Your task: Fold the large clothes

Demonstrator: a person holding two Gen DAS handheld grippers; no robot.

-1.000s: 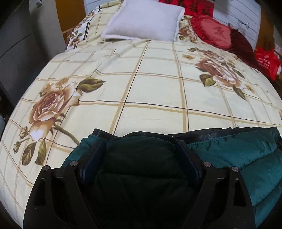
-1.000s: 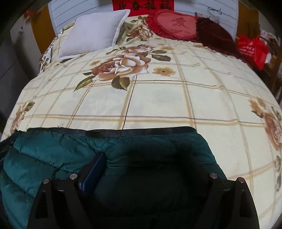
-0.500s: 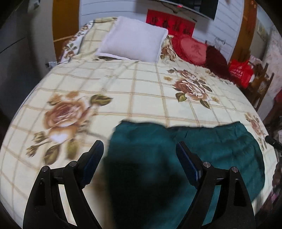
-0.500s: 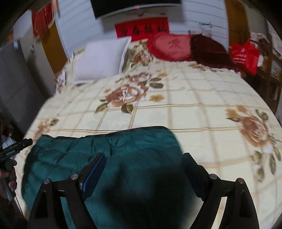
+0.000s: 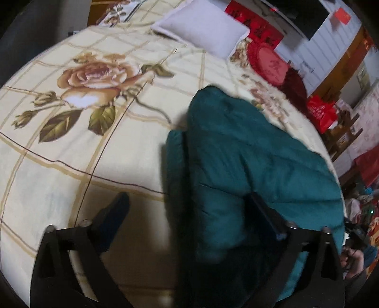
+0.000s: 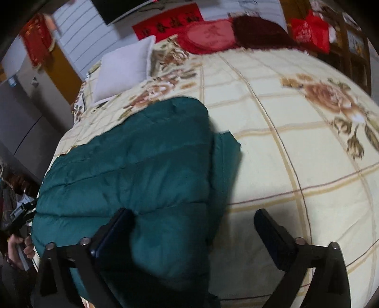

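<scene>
The red banner (image 6: 167,22) on the wall carried a row of dark characters, too blurred to read. The red round cushion (image 6: 208,35) bore one embroidered character, likewise illegible.

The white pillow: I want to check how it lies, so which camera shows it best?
The left wrist view. There the white pillow is fairly sharp, with its whole outline against the bedspread. The right wrist view shows the same pillow whole too, but blurrier and seen at more of a slant.
</scene>
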